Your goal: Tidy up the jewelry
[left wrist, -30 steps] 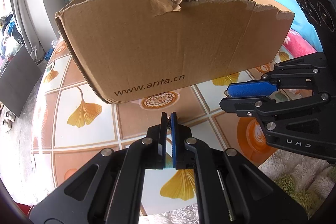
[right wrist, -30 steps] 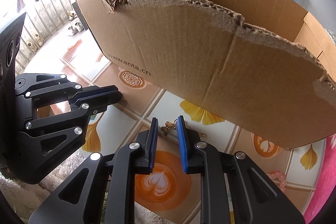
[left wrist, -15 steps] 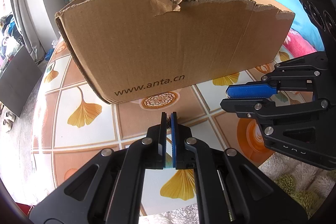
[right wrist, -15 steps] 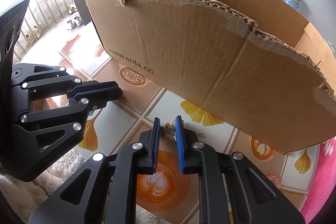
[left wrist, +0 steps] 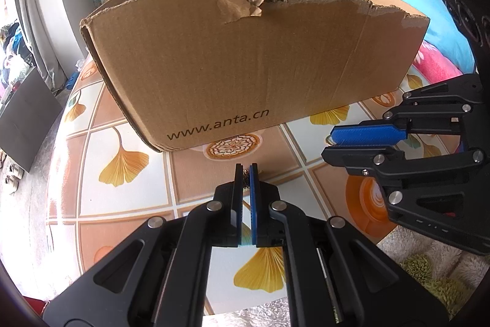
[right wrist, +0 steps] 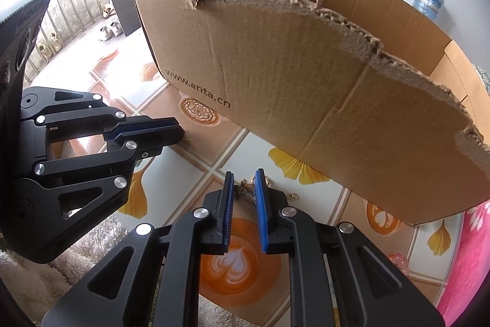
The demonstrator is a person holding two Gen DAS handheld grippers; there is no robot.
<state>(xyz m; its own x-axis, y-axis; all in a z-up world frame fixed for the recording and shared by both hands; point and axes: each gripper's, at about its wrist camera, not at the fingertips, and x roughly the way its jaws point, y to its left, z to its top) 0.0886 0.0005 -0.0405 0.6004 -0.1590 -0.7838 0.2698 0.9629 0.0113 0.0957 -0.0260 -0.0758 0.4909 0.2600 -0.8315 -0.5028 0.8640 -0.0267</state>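
A large torn cardboard box point(left wrist: 254, 60) stands on the patterned table; it also shows in the right wrist view point(right wrist: 306, 88). My left gripper point(left wrist: 245, 170) is shut on a thin chain point(left wrist: 245, 178) just above the table, in front of the box. It shows from the side in the right wrist view point(right wrist: 159, 132). My right gripper point(right wrist: 245, 178) is partly open around a bronze butterfly pendant point(right wrist: 243, 187) with rings and chain lying on the table. It shows in the left wrist view point(left wrist: 349, 138) to the right.
A pink bead bracelet point(right wrist: 398, 259) lies near the table's right edge. A small gold clasp point(right wrist: 292, 196) lies right of the pendant. Fluffy rug point(left wrist: 428, 262) lies below the table edge. Pink and blue bedding point(left wrist: 435, 51) sits at the right.
The right gripper has moved up and tilted, bringing more of the box interior into view; its jaws stay around the pendant. The left gripper has not moved.
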